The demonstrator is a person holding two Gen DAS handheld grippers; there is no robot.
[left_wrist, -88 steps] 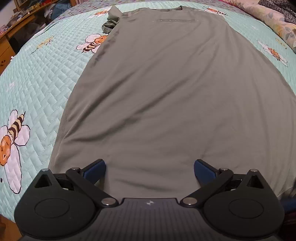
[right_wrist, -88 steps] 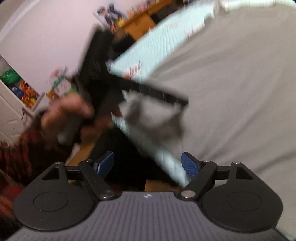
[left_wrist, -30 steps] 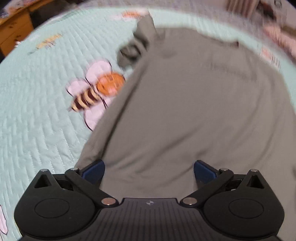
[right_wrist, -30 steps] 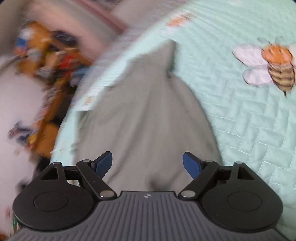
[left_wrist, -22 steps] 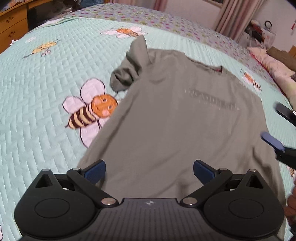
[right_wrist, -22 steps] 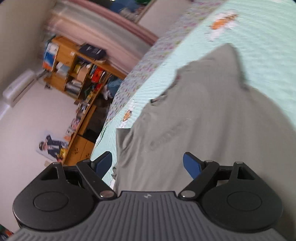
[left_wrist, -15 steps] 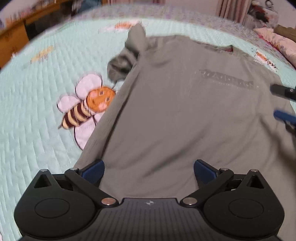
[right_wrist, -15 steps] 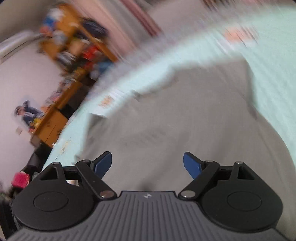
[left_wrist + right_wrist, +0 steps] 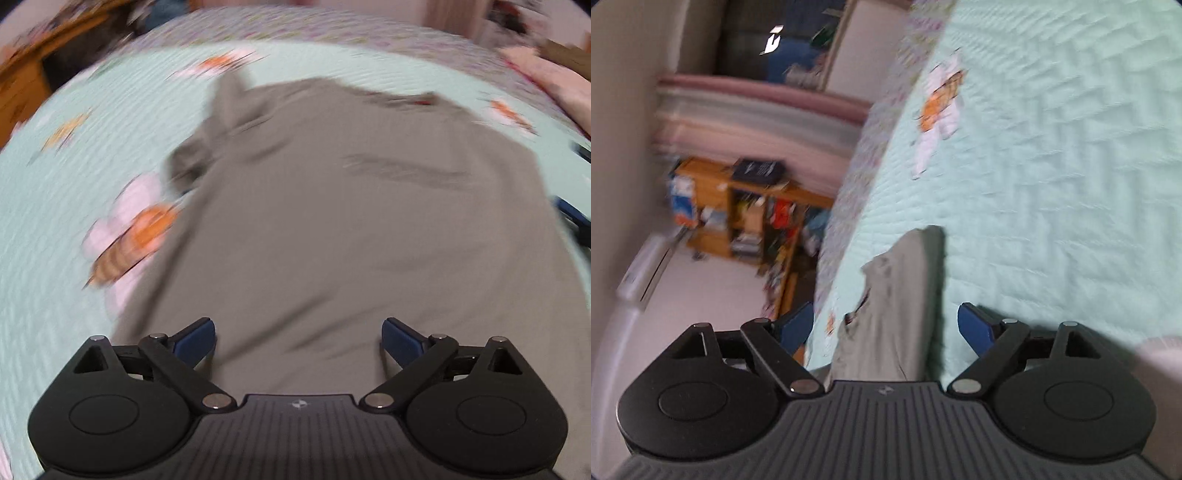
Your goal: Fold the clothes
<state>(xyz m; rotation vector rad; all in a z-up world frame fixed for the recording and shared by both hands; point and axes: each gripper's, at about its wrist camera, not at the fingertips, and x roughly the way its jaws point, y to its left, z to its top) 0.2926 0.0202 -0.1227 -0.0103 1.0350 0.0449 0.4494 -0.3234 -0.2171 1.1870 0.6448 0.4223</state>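
Grey T-shirt (image 9: 332, 229) flat on mint quilted bedspread (image 9: 55, 221) (views blurred).
Left gripper (image 9: 298, 338), jaws spread and empty, sits above the near hem; right gripper (image 9: 885, 325), likewise spread, straddles a sleeve at the shirt's right edge.

Bare quilt (image 9: 55, 221) lies free left of the shirt (image 9: 351, 229); the right gripper (image 9: 576, 218) crowds its right edge.
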